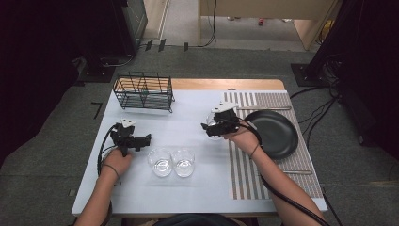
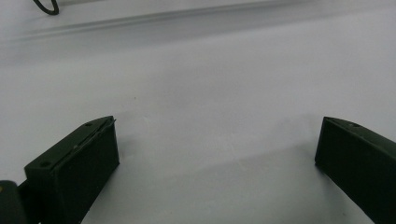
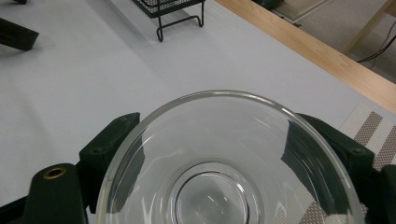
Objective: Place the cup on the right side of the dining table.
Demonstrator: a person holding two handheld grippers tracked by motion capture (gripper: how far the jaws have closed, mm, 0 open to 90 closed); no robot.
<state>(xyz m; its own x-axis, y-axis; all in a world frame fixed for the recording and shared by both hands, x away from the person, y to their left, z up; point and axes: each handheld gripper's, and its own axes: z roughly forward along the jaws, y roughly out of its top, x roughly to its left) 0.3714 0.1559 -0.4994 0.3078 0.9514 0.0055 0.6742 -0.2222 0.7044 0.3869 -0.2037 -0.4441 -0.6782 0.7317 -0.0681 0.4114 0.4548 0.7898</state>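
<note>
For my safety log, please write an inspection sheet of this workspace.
Surface: white table, striped mat at right.
Job's things: glass bowl in right claw; two glass bowls touching, near the front.
Clutter: wire rack, black plate on mat.
Grippers: right claw shut on glass bowl; left claw open, nothing between the jaws.
Cables: one trails from each claw.
Surroundings: grey floor, floor cables, wooden furniture behind.

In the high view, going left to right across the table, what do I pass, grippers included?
left gripper → two clear glasses side by side near the front → right gripper closed on a clear glass bowl → striped placemat → black plate
</note>
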